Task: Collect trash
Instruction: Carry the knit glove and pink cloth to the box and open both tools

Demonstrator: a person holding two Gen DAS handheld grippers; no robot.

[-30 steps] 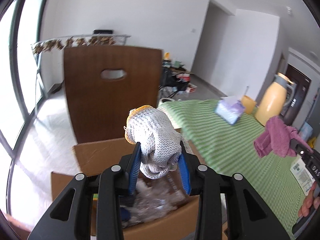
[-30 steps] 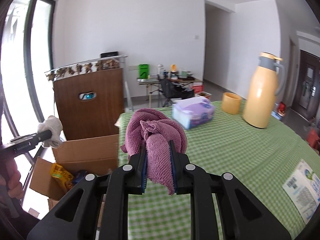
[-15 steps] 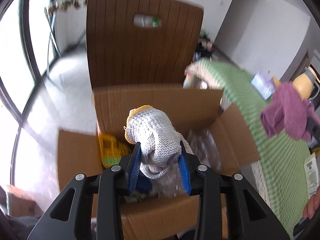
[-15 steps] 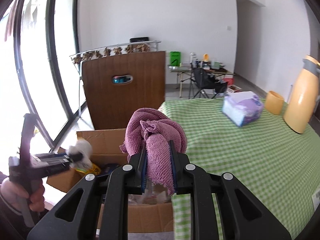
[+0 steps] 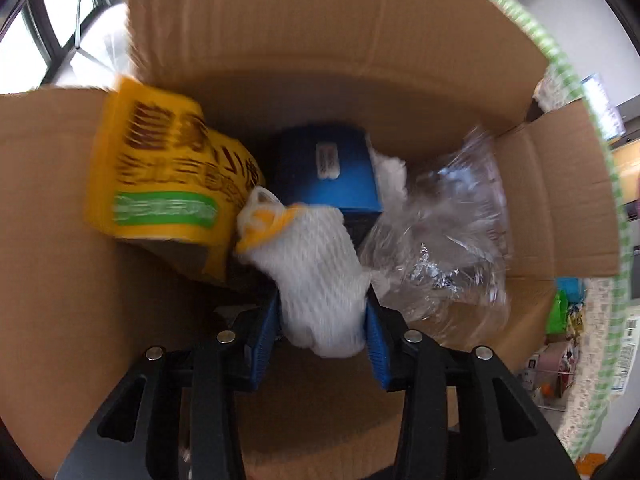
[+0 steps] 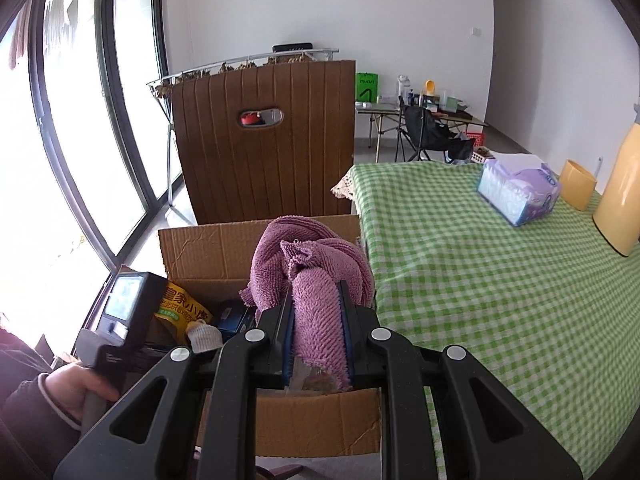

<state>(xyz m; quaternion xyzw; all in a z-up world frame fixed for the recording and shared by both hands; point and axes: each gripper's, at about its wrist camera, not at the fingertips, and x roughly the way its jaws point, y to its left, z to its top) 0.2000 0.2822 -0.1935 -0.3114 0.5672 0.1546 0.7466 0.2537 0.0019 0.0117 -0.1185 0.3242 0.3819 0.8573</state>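
An open cardboard box holds a yellow package, a blue carton and crumpled clear plastic. My left gripper points steeply down into the box. A white knit glove with a yellow cuff sits between its blue pads, touching both, and the jaws are opening. In the right wrist view the glove hangs low inside the box. My right gripper is shut on a purple towel, above the box's near right side.
A table with a green checked cloth stands right of the box and carries a tissue pack, an orange cup and a yellow flask. A brown chair back rises behind the box. Tall windows are on the left.
My left gripper has dropped and tipped down into the box with the glove. My right gripper has swung left with the towel, from over the table to over the box.
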